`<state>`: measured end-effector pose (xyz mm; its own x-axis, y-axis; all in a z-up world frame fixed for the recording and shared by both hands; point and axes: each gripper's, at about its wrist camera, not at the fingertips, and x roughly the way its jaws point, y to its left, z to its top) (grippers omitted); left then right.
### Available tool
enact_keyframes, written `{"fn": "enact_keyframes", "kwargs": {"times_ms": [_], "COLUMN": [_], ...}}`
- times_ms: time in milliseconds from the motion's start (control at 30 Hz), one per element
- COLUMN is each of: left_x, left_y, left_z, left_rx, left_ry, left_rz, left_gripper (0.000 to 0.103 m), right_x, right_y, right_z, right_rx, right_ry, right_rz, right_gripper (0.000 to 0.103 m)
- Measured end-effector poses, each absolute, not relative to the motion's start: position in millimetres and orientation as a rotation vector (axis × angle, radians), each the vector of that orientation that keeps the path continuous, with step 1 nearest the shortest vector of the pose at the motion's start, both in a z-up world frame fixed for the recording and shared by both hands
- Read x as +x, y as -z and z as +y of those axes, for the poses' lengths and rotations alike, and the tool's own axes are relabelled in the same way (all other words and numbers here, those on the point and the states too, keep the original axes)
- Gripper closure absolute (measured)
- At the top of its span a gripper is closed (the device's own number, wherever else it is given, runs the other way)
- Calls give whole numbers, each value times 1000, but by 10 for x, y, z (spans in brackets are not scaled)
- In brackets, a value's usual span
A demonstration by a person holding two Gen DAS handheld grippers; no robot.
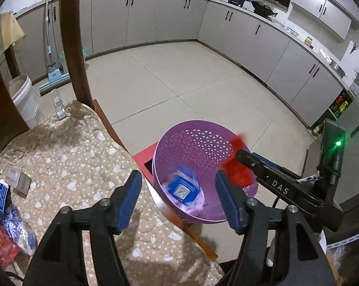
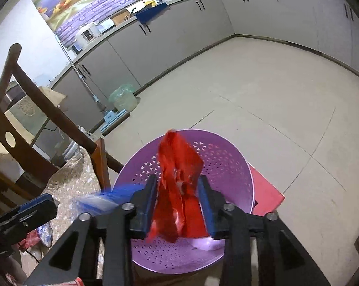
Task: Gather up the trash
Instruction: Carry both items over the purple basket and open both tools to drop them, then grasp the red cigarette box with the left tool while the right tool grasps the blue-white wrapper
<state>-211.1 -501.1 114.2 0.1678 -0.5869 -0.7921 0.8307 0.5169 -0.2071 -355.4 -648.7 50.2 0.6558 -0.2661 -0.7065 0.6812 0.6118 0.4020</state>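
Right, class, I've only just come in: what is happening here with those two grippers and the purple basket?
A person with a handheld gripper in each hand is dropping trash into the purple basket. The left gripper is open, a blue wrapper blurred below it inside the basket. The right gripper has a red wrapper between its parted jaws. More wrappers lie on the cushion.

White letters "DAS" stand on the right gripper, on its black arm.

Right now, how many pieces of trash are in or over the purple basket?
2. A blue wrapper is dropping inside the purple basket; a red wrapper hangs between the right gripper jaws above it. Others may lie hidden underneath.
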Motion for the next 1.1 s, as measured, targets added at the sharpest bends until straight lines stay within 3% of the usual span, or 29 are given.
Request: {"fn": "enact_keyframes", "kwargs": {"times_ms": [133, 467, 633, 833, 933, 1100], "left_x": [-2139, -2167, -2132, -1947, -1748, -1278], "left_y": [-1188, -1237, -1311, -1392, -1430, -1382], "left_z": [-4834, -3963, -3390, -2502, -2032, -1445], "left_rx": [301, 225, 193, 166, 115, -80], "left_ry": [1005, 884, 802, 647, 541, 437], "left_rz": [945, 950, 927, 893, 883, 969], "left_gripper": [38, 36, 33, 29, 22, 19], "right_x": [-3516, -3237, -2981, -2680, -2579, -2458], "right_y": [-530, -688, -764, -682, -651, -590], "right_z": [-6437, -5954, -5594, -5238, -5034, -4769], "right_rx": [704, 492, 420, 400, 358, 293], "right_ry": [598, 625, 560, 461, 416, 374], "right_rz": [642, 581, 580, 676, 707, 742], "right_gripper": [46, 46, 33, 33, 33, 32]}}
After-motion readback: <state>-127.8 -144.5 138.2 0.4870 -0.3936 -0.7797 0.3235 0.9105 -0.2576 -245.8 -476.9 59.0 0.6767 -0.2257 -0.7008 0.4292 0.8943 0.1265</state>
